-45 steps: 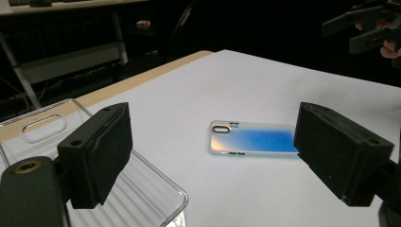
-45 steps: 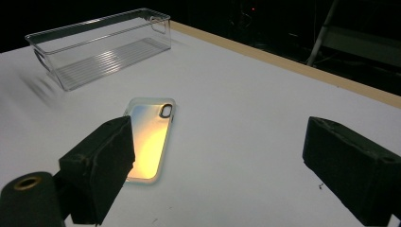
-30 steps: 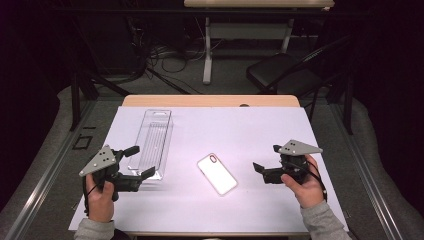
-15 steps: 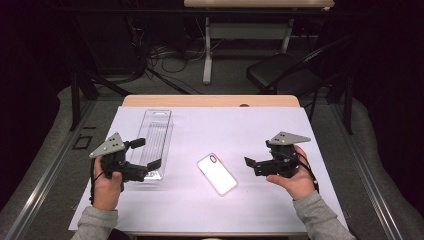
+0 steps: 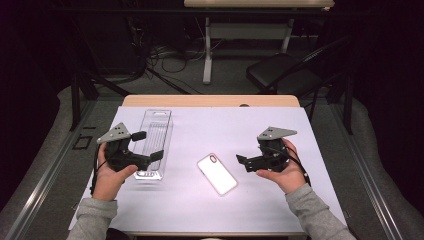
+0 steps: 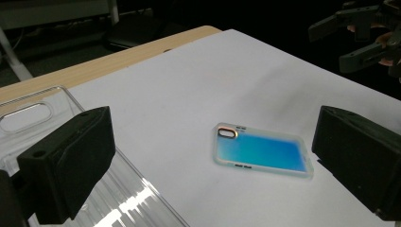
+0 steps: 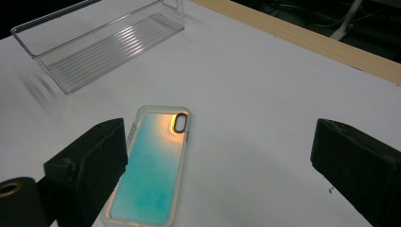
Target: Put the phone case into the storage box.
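I see the phone case (image 5: pixel 217 173) flat mid-table, long axis slanting toward the near right corner; my right gripper (image 5: pixel 248 164) (jaws wide, empty) sits nearer than the left gripper (image 5: pixel 148 145), likewise spread.

clear glossy plastic tray (image 7: pixel 101 40); iridescent glossy phone case (image 7: pixel 152 165); matt white sheet (image 5: pixel 250 125).

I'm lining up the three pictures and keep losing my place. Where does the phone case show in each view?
High view: the phone case lies flat at the table's middle, between the two tongs.
Left gripper view: right of centre, camera cutout at its left end.
Right gripper view: low and left of centre, cutout at its far end.
Shared landmark: the clear plastic tray.
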The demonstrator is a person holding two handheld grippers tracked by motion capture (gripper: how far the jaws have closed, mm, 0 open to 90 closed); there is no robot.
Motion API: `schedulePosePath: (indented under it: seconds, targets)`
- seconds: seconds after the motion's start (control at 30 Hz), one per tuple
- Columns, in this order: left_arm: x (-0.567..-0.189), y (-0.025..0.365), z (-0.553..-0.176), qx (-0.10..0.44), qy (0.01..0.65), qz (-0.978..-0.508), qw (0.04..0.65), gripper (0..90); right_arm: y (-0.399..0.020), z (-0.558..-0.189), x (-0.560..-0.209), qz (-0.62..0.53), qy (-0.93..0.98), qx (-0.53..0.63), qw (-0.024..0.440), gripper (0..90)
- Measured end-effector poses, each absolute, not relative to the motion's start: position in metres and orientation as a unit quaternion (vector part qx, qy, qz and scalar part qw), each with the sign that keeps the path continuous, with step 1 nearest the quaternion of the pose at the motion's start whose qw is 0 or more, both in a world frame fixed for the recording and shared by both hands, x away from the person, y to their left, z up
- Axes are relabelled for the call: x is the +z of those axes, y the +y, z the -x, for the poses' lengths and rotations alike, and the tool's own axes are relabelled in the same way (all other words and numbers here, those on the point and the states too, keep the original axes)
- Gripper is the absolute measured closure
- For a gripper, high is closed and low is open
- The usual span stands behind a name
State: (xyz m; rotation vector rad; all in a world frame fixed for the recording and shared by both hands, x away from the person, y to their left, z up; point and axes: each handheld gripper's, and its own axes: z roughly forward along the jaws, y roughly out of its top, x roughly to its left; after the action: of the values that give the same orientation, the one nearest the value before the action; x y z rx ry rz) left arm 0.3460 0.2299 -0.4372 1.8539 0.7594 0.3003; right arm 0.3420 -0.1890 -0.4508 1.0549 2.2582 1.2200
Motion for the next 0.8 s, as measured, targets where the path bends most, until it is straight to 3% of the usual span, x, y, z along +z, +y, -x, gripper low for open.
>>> schedulePosePath:
  seconds: [0.4,0.8]
  targets:
    - [-0.433,0.214,-0.362,0.121,0.323,-0.778,0.525,0.8,-0.167,-0.352,-0.452,-0.359,0.817,0.415,0.178,7.5]
    - [-0.434,0.199,-0.375,0.135,0.335,-0.779,0.512,2.8,-0.15,-0.366,-0.46,-0.356,0.829,0.398,0.168,20.4]
